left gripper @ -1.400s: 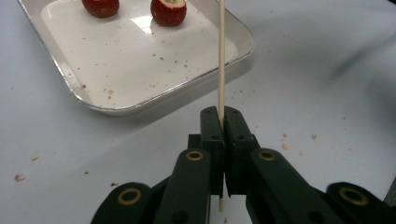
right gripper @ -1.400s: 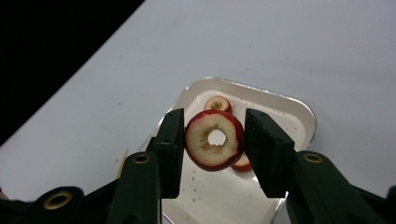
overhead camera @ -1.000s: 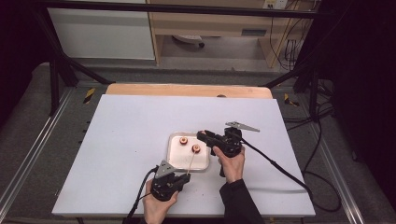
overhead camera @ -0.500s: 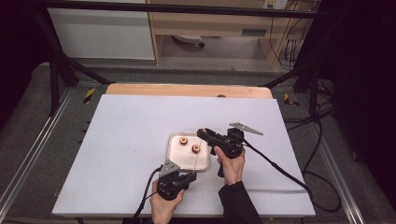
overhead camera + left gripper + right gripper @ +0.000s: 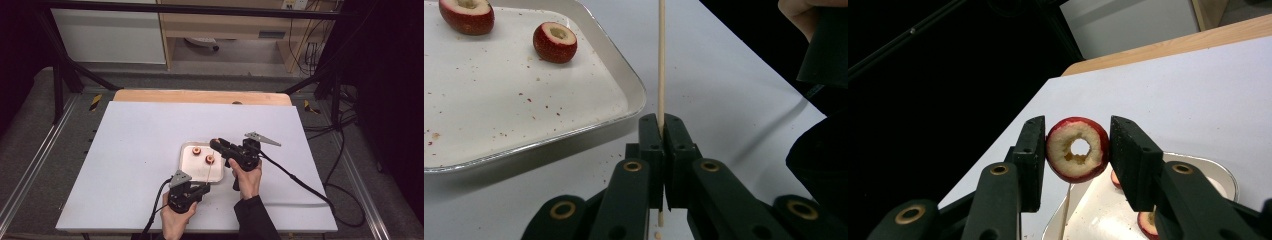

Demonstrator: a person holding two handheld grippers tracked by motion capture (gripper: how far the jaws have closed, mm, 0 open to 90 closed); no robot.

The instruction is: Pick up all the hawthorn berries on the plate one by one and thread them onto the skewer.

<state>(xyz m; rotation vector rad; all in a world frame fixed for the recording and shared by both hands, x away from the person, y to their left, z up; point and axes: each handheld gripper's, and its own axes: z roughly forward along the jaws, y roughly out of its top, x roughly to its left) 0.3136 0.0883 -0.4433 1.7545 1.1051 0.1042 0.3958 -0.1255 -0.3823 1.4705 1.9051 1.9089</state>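
Left gripper (image 5: 660,131): clenched on a thin wooden skewer (image 5: 661,60), gripped near its lower end, shaft running up and away beside the tray's near corner.
Right gripper (image 5: 1077,150): clamped on a cored red fruit ring (image 5: 1077,149), jaws pressed on the skin at either side, centre hole facing the camera, held raised over the tray's edge.
Tray (image 5: 621,75): pale and shallow, near the front of the white table (image 5: 150,145), dusted with red and tan crumbs.
Left in tray: two more cored fruit pieces (image 5: 555,41), cut faces up, apart from each other.
Likely step: threading the ring onto the skewer, judged only from the hole and stick held close together.
Risk, missed hole: tip could have struck flesh instead of the bore, caused by a long thin shaft held only at one end and free to waver.
Risk, split ring: soft flesh could have cracked, caused by jaw pressure across a hollowed piece.
Risk, slip: ring could have rotated or dropped into the tray, caused by smooth curved skin between flat jaws.
Risk, bent skewer: shaft could have bowed or snapped, caused by pushing off-axis.
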